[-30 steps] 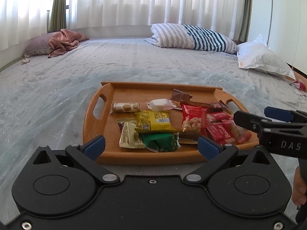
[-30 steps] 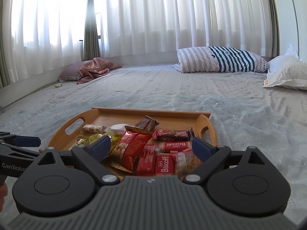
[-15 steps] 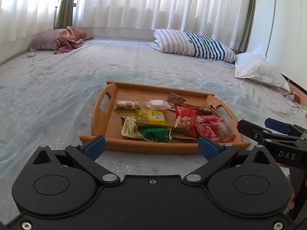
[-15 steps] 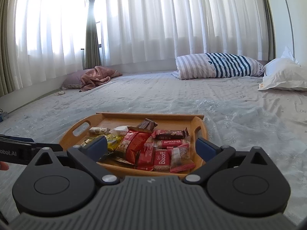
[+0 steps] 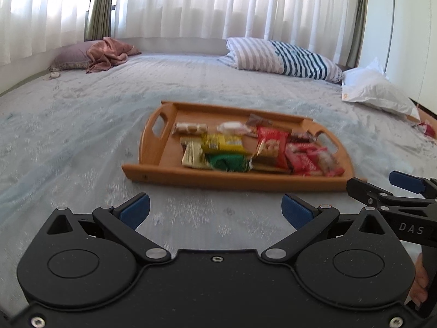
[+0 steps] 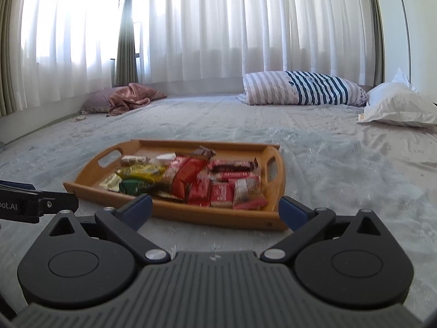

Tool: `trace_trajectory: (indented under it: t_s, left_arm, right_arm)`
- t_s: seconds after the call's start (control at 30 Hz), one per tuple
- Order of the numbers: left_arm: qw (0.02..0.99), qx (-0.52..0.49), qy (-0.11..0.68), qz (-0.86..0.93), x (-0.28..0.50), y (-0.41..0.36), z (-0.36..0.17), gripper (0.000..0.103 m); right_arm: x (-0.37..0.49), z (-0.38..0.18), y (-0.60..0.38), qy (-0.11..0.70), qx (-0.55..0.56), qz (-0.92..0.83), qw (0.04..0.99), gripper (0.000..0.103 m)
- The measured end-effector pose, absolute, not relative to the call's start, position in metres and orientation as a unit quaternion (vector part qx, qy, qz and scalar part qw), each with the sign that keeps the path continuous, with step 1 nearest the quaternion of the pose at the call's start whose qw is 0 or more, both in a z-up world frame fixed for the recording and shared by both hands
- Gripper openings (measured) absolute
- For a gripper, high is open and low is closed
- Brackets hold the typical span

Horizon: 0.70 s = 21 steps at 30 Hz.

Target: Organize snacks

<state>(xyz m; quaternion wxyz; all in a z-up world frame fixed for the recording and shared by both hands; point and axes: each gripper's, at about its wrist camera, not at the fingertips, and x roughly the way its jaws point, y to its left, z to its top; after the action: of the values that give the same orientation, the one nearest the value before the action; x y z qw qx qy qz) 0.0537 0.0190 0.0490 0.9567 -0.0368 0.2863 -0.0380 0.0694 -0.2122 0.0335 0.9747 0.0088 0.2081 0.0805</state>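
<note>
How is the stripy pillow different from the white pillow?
The stripy pillow has grey and dark blue stripes; the white pillow is plain. The stripy pillow lies long and flat; the white pillow has one corner poking up. Both rest on the bed beyond the tray.

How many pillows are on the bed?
3. A striped pillow lies at the far side, a white pillow sits right of it, and a mauve pillow lies far left, partly under a pink cloth.
</note>
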Motion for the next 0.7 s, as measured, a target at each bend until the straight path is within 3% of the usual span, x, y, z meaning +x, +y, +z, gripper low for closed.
trace_trajectory:
  t_s: [0.7]
  left_arm:
    - [0.951,-0.009,0.308,-0.016,0.084,0.015,-0.015,0.103]
  right_arm:
    - [0.09,-0.019,-0.194,0.285,-0.038,0.06,0.956,0.103]
